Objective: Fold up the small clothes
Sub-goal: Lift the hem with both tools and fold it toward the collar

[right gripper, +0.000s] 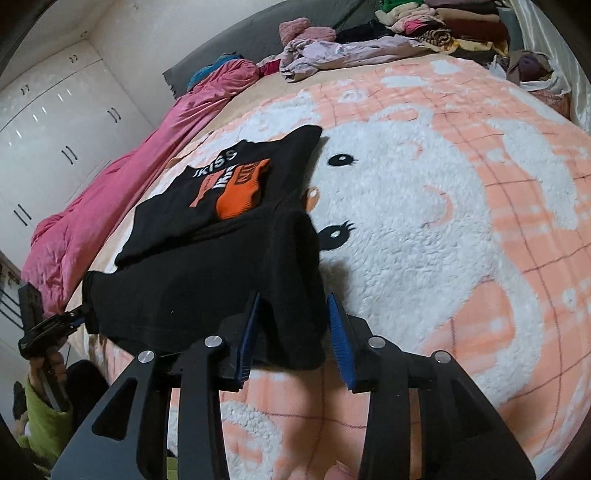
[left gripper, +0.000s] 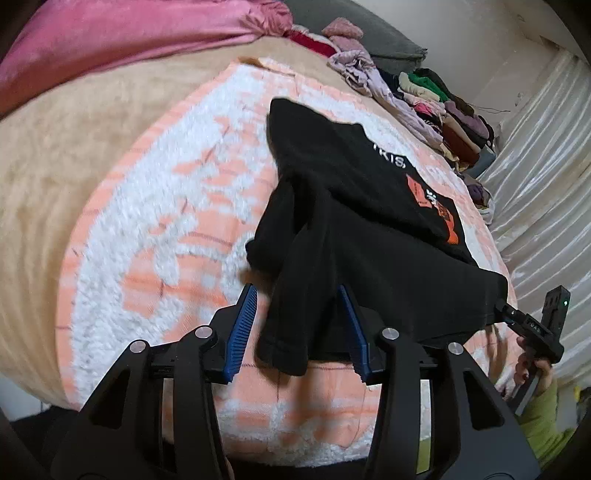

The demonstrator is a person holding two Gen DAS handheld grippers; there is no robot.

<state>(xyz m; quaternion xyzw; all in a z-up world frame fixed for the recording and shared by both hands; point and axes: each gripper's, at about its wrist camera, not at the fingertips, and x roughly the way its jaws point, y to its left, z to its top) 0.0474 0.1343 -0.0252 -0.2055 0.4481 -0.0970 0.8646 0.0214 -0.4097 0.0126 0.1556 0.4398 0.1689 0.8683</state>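
A small black top (left gripper: 369, 221) with an orange print and white letters lies partly folded on a pink and white fleece blanket (left gripper: 166, 221). My left gripper (left gripper: 297, 291) stands open at its near left corner. A fold of black cloth hangs between the blue pads and rests against the right pad (left gripper: 349, 321). In the right wrist view the same top (right gripper: 207, 266) has its near right corner between the spread fingers of my right gripper (right gripper: 294, 297), which is open. There the cloth drapes over the left pad (right gripper: 251, 328). Each gripper shows at the other view's edge.
A pile of mixed clothes (right gripper: 424, 29) lies along the far side of the bed, with a lilac garment (left gripper: 369, 74) beside it. A pink quilt (right gripper: 110, 177) is bunched along one edge. White wardrobe doors (right gripper: 55, 129) stand beyond it. A shiny pale curtain (left gripper: 546, 166) hangs opposite.
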